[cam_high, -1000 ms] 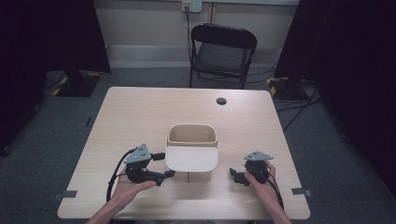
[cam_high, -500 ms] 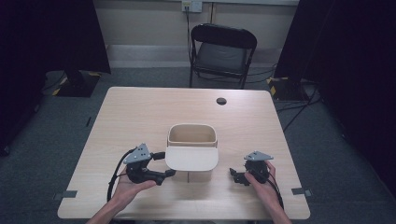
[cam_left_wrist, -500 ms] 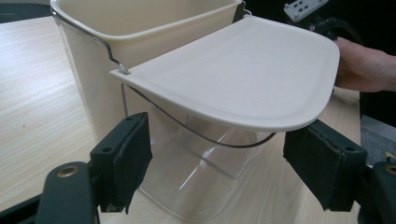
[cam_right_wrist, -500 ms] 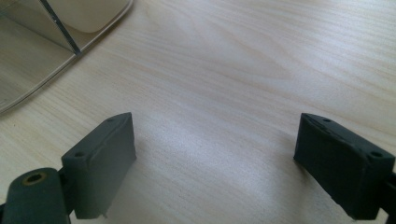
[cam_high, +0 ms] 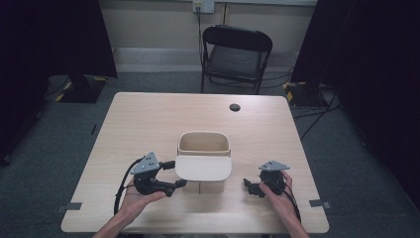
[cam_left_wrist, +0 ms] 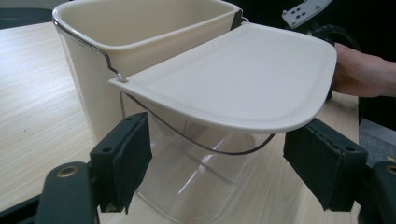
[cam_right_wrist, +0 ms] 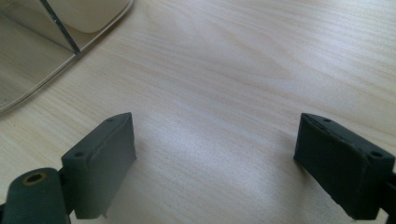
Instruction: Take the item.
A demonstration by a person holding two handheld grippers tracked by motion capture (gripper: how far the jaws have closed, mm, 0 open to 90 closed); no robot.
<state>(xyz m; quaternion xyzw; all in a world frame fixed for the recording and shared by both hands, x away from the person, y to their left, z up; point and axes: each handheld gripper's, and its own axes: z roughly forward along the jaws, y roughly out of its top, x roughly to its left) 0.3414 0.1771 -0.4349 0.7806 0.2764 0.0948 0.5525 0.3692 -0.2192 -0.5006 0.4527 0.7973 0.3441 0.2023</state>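
Bin (cam_high: 203, 144) sits mid-table, cream, its flat lid (cam_high: 203, 167) jutting toward me over a clear lower container (cam_left_wrist: 196, 186). My left gripper (cam_high: 179, 174) stands just beside the lid's left edge, jaws spread wide with nothing pressed between; in the left gripper view the lid hangs above the gap. My right gripper (cam_high: 246, 185) rests apart on the table (cam_high: 148, 119), jaws wide, empty.

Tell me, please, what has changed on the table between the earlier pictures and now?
Nothing has visibly changed. The left gripper stays open beside the cream bin and its flat lid, holding nothing, and the right gripper stays open over the bare table.
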